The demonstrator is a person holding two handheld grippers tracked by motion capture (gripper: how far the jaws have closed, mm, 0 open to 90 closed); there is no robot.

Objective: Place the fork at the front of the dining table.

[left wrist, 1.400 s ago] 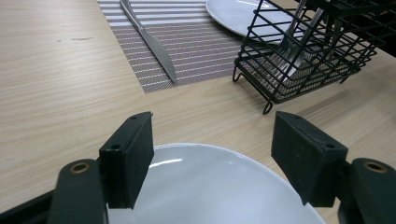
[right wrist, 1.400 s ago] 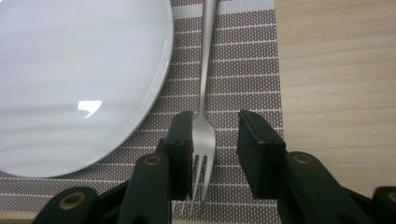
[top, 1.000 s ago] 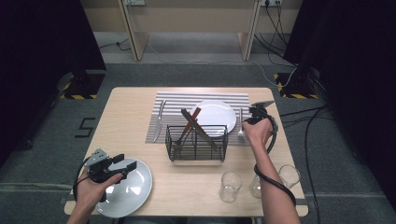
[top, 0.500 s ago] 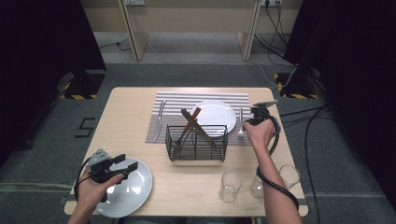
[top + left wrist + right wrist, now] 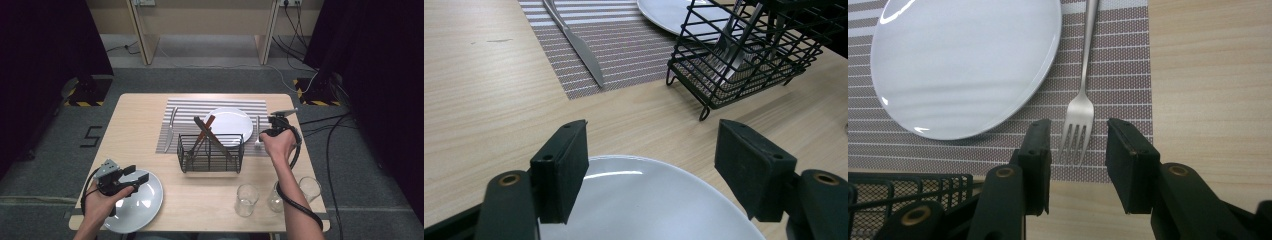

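We see the right gripper with jaws part-spread either side of the fork tines on the mat beside the plate: light, stiff, slick steel lying flat, best pinched across the neck; left gripper spread wide over the near plate on the wood table, carpeted room.

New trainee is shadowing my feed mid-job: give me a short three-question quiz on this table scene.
1. True or false: the right gripper is clamped on the fork.
2. What lies under the left gripper? A) knife B) plate C) glass
3. Fill in: the wire basket holds ____.

Key
1. False: the jaws stand open on either side of the fork's tines.
2. B, the near plate.
3. Utensils, leaning crossed.
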